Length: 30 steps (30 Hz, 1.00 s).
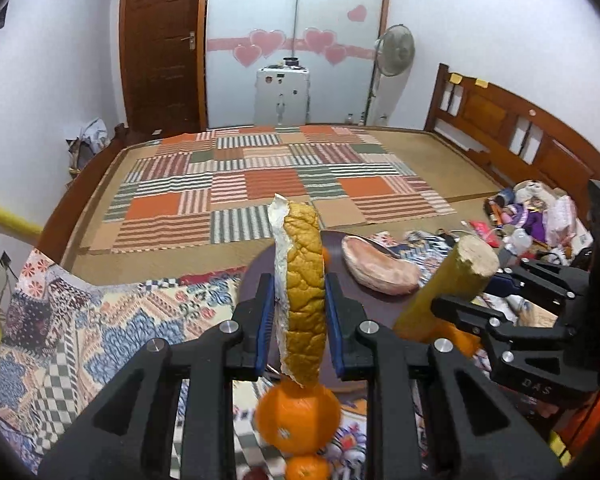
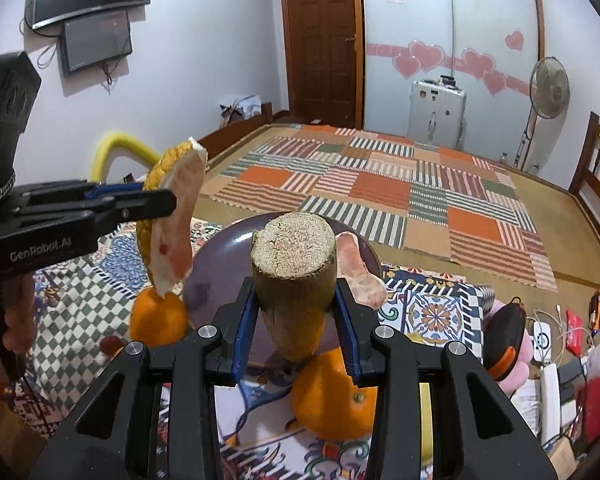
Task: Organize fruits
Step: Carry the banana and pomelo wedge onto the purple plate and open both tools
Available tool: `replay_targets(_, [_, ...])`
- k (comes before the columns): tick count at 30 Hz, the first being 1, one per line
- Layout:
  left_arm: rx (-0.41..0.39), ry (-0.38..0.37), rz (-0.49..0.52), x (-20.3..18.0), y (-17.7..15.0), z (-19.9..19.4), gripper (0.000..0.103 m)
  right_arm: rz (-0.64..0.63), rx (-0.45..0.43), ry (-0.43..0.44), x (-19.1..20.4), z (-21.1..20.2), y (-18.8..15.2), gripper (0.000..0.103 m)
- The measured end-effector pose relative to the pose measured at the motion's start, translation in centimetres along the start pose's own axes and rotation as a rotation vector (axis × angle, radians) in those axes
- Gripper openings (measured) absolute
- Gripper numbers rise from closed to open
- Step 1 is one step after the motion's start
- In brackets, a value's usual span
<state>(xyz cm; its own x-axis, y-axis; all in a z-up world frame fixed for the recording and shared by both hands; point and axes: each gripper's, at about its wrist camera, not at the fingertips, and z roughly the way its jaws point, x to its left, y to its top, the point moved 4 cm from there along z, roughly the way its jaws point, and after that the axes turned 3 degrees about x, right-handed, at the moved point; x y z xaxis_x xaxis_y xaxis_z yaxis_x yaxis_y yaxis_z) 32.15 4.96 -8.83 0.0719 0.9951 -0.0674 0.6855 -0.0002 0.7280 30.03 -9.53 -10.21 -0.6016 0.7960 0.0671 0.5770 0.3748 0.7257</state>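
Note:
My left gripper (image 1: 299,285) is shut on a strip of pomelo peel (image 1: 306,248), bumpy yellow outside and white inside, held upright above a dark purple plate (image 1: 254,276). My right gripper (image 2: 295,296) is shut on a short stub of sugarcane (image 2: 294,264), its fibrous cut end up, over the plate (image 2: 228,248). A pink piece of pomelo peel (image 2: 358,272) lies on the plate's far right side. Two oranges (image 2: 158,320) (image 2: 332,400) rest on the patterned cloth by the plate's near edge. In the right wrist view the left gripper (image 2: 158,200) with its peel (image 2: 180,216) hangs to the left.
The plate stands on a patterned cloth (image 1: 140,320) on a bed with a patchwork mat (image 1: 260,184). Toys, cables and packets (image 2: 560,340) are piled on the right. A wooden headboard (image 1: 520,132), a suitcase (image 1: 282,96) and a fan (image 1: 394,50) stand beyond.

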Motion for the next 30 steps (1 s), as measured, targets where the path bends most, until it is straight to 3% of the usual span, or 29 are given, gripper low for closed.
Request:
replay_targets(12, [0.077, 0.03, 0.017, 0.4, 0.8, 6.1, 0.024, -0.026, 0.095, 0.036, -0.3, 3.6, 2.3, 0.034])
replay_targets(30, [0.157, 0.022, 0.037, -0.2, 2.6, 10.1, 0.024, 0.017, 0.24, 0.058, -1.3, 8.7, 3.4, 0.034])
